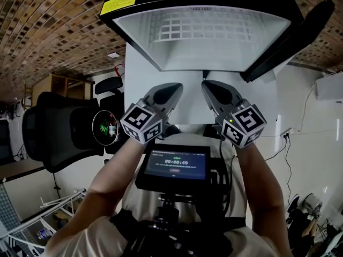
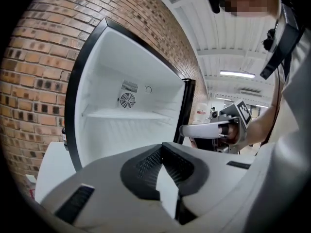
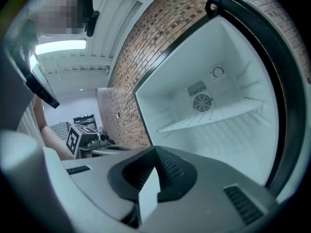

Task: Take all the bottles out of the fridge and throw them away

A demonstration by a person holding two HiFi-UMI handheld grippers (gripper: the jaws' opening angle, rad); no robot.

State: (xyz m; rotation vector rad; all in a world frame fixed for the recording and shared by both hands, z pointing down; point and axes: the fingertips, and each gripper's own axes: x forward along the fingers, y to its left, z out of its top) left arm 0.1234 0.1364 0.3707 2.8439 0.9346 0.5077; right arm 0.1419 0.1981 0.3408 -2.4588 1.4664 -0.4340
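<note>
The fridge (image 1: 203,42) stands open at the upper middle of the head view, with its white shelf (image 2: 121,114) and round fan grille (image 2: 127,100) in sight. Just below it, the left hand-held gripper (image 1: 171,91) and the right hand-held gripper (image 1: 210,90) point toward it, each with its jaws closed together and holding nothing.

small screen (image 1: 174,165) reading 00:00:49, yellow label (image 1: 119,3) on fridge (image 1: 203,50) too small to read
</note>
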